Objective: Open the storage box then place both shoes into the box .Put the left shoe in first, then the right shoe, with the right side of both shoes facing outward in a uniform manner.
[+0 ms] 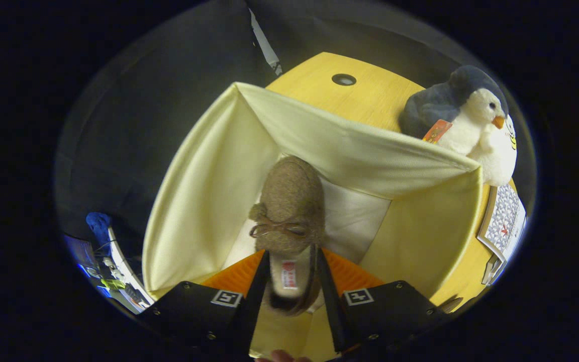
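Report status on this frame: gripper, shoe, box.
Gripper shut on shoe, heel between the fingers. Shoe hangs toe-down inside the open box. No second shoe seen in box. Penguin toy behind box, clear.

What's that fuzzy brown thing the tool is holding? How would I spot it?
Find the yellow wooden table and the open cream fabric storage box on it. Hanging over the box's inside, pinched at the heel between the gripper fingers, is a brown woolly shoe with a small bow, unlike the plush penguin beyond.
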`<state>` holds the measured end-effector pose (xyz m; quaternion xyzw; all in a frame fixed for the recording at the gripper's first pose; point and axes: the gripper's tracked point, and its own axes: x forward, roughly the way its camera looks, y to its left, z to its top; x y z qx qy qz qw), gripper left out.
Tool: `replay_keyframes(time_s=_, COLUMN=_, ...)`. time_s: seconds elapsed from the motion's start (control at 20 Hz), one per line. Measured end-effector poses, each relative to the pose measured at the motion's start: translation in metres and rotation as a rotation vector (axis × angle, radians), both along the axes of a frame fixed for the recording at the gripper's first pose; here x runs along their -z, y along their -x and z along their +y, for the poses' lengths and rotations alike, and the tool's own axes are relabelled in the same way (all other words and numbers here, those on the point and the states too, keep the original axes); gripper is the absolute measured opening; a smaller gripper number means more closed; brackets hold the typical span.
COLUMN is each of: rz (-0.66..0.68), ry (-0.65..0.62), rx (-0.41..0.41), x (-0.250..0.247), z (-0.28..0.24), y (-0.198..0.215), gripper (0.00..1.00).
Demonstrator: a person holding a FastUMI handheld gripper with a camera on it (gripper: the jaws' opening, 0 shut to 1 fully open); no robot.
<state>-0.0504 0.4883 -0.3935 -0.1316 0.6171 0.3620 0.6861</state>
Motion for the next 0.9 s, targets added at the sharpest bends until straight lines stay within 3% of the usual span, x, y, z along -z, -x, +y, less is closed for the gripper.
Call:
replay_keyframes(time_s=0.15, rz=-0.039, ry=-0.074, rx=0.003, x=-0.053, z=-0.008, y=-0.002, gripper=0.88)
replay_keyframes(time_s=0.2, rz=-0.058, ry=-0.1, rx=0.007, x=-0.072, z=-0.012, y=-0.003, gripper=0.92)
replay_keyframes(time_s=0.45, rz=-0.099, ry=-0.191, rx=0.089, x=-0.146, z=-0.064, y=-0.013, gripper=0.92)
replay_keyframes(time_s=0.55, rz=-0.094, ry=-0.201, rx=0.158, x=-0.162, z=-0.094, y=-0.02, gripper=0.92)
replay_keyframes(time_s=0.9, rz=-0.151, ry=-0.172, rx=0.376, x=-0.165, z=-0.227, y=-0.044, gripper=0.92)
